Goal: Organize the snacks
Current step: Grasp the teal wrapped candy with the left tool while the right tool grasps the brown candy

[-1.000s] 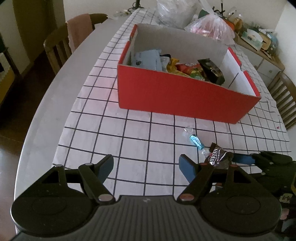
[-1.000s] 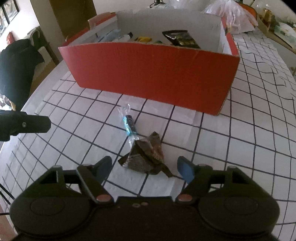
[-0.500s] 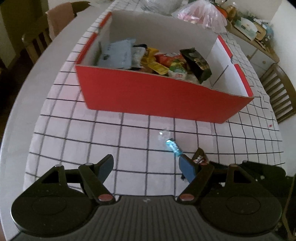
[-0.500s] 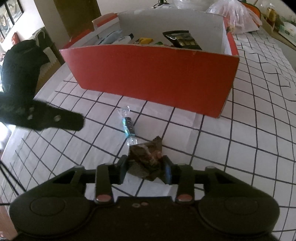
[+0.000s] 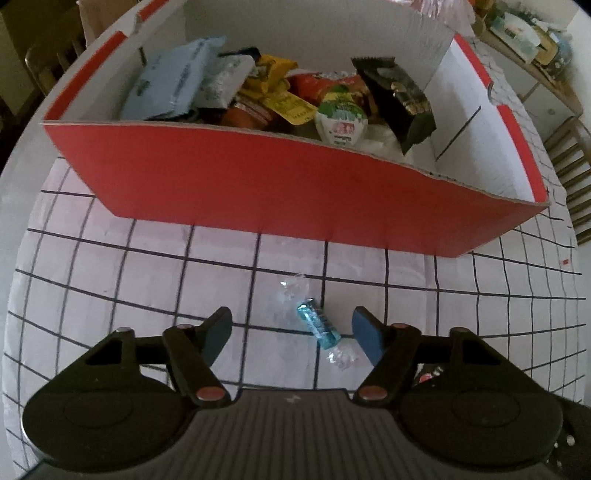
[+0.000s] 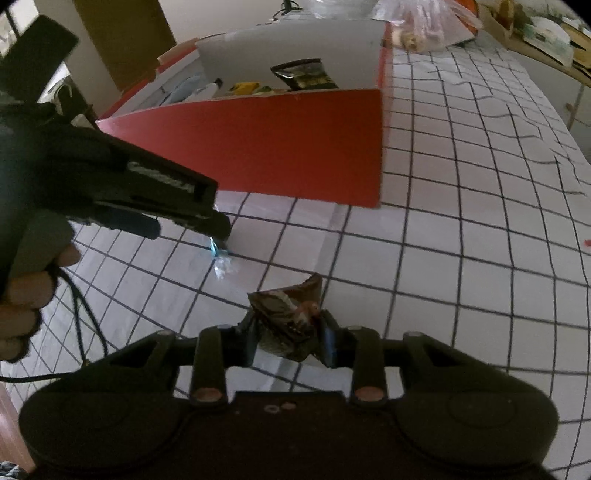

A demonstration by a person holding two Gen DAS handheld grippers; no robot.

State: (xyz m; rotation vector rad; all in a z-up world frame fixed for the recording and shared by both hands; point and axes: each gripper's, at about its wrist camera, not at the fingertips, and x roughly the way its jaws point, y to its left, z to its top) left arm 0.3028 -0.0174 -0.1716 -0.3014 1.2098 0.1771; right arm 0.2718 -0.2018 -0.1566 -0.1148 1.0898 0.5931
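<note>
A red cardboard box (image 5: 258, 192) holds several snack packets and stands on the checked tablecloth; it also shows in the right wrist view (image 6: 280, 147). A small blue wrapped candy (image 5: 317, 326) lies on the cloth between the fingers of my open left gripper (image 5: 290, 334), nearer the right finger. In the right wrist view the left gripper (image 6: 221, 230) hangs over the candy (image 6: 221, 258). My right gripper (image 6: 288, 341) is shut on a crumpled brown chocolate wrapper (image 6: 286, 317) and holds it just above the cloth.
Clear plastic bags (image 6: 421, 26) lie behind the box. A sideboard with dishes (image 5: 524, 33) and a wooden chair (image 5: 572, 162) stand at the right. The table's bare edge (image 5: 22, 147) curves at the left.
My left gripper moved forward and right until the blue candy sits between its open fingers. My right gripper closed on the brown wrapper and lifted it slightly.
</note>
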